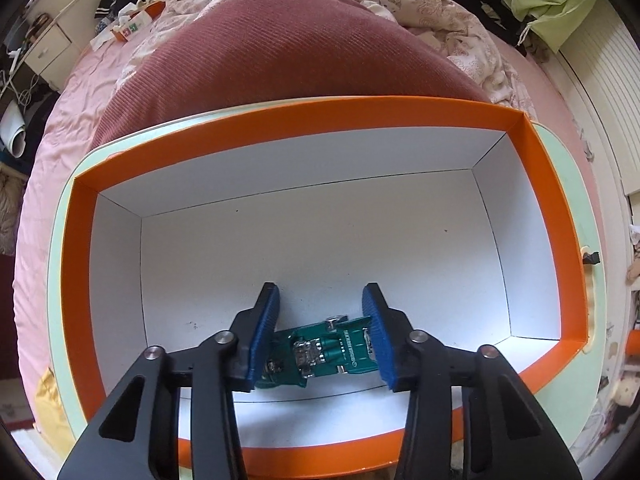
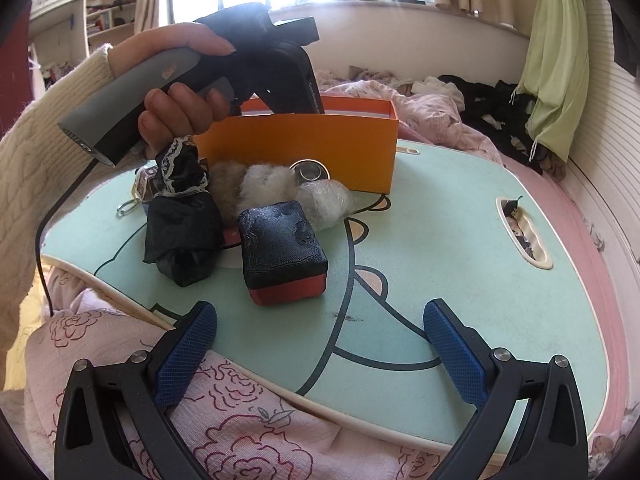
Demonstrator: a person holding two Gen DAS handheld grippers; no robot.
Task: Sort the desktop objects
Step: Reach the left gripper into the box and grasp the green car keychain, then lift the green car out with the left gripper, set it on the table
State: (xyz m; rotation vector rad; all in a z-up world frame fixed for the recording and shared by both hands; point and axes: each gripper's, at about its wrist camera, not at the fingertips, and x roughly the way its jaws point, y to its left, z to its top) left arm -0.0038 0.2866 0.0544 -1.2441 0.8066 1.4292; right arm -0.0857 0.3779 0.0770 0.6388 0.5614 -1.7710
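A green toy car [image 1: 320, 350] lies crosswise between the blue pads of my left gripper [image 1: 320, 336], which is shut on its two ends. It sits low inside the orange box [image 1: 280, 128], just over the white floor near the front wall. In the right wrist view a hand [image 2: 180, 112] holds that left gripper down into the orange box [image 2: 304, 152], fingertips hidden behind the wall. My right gripper [image 2: 320, 344] stands open and holds nothing, over the near edge of the mint lap table [image 2: 440, 280]. A blue-and-red box [image 2: 282, 252] sits just beyond it.
In front of the orange box lie a black lace-trimmed bundle [image 2: 184, 220], brown and white fluff balls [image 2: 256, 188], a clear wrapped lump [image 2: 326, 200], a round tin [image 2: 308, 170] and a key ring [image 2: 127, 206]. Pink bedding surrounds the table.
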